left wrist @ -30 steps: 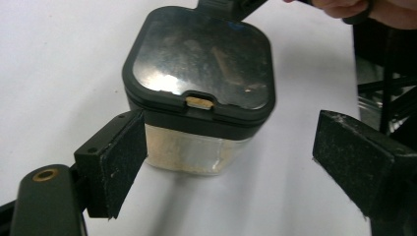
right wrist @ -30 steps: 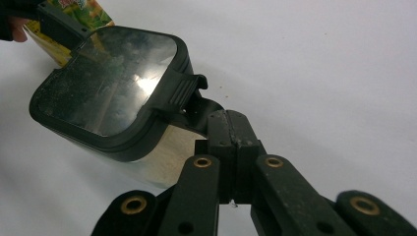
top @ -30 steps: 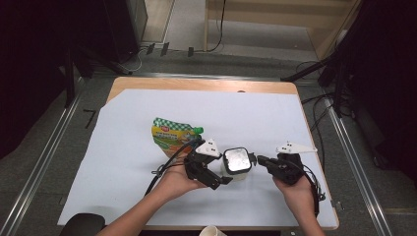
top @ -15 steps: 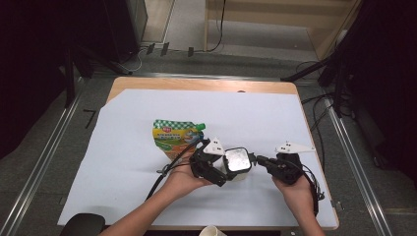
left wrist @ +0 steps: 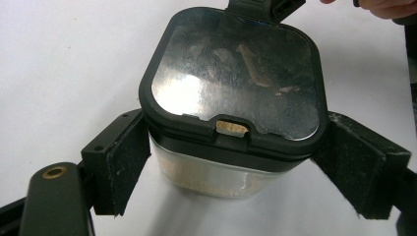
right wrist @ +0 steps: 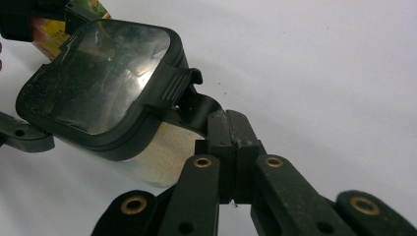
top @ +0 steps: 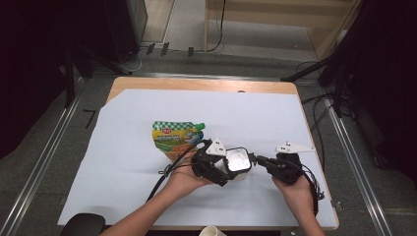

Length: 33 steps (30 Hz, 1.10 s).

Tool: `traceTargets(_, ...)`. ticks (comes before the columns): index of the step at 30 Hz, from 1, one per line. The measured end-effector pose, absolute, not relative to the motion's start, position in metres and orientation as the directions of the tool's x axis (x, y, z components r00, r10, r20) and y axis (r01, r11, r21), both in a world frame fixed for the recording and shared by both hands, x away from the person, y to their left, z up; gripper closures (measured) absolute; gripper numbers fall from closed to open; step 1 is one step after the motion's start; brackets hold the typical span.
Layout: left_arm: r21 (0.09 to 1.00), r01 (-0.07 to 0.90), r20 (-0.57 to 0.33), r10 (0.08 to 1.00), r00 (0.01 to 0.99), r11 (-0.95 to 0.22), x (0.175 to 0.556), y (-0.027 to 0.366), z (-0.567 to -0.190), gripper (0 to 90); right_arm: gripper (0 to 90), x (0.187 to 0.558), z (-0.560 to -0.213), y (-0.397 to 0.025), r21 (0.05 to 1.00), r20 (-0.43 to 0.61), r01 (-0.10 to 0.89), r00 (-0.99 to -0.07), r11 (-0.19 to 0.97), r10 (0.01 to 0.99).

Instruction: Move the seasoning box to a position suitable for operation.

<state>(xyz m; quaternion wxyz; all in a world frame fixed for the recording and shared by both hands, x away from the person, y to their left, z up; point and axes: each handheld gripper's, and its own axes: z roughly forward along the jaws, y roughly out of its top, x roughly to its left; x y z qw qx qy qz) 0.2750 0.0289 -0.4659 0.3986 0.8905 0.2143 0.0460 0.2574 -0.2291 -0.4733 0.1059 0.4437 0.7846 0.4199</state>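
Note:
A small translucent container (top: pixel 238 160) with a black-framed clear lid (left wrist: pixel 236 83) sits tilted near the table's front edge. My left gripper (top: pixel 227 172) grips its body, one pad (left wrist: pixel 123 162) pressed on each side, and so is shut on it. My right gripper (top: pixel 258 160) comes from the right. Its jaws (right wrist: pixel 228 123) are closed on the black latch tab (right wrist: pixel 196 105) at the lid's edge. A green and yellow spouted pouch (top: pixel 174 137) lies flat just behind the left hand; a corner of the pouch (right wrist: pixel 51 32) appears in the right gripper view.
A white sheet (top: pixel 123 157) covers most of the wooden table (top: pixel 196 84). A pale cup rim (top: pixel 211 231) pokes up at the front edge, and a dark rounded object (top: pixel 81 223) sits at the front left corner. Cables trail from both grippers.
The left hand and gripper have shifted slightly right against the container. The container and the right gripper have hardly moved.

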Motion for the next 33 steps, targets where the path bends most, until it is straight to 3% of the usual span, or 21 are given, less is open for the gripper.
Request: traceTargets(33, 0.73, 0.323, -0.065, 0.409, 0.91, -0.602, 0.2747, 0.0279, -0.4569, 17.3, 90.0, 0.2571, -0.4727, -0.2271, 0.752, 0.197, 0.606, -0.584, 0.261, 0.787)
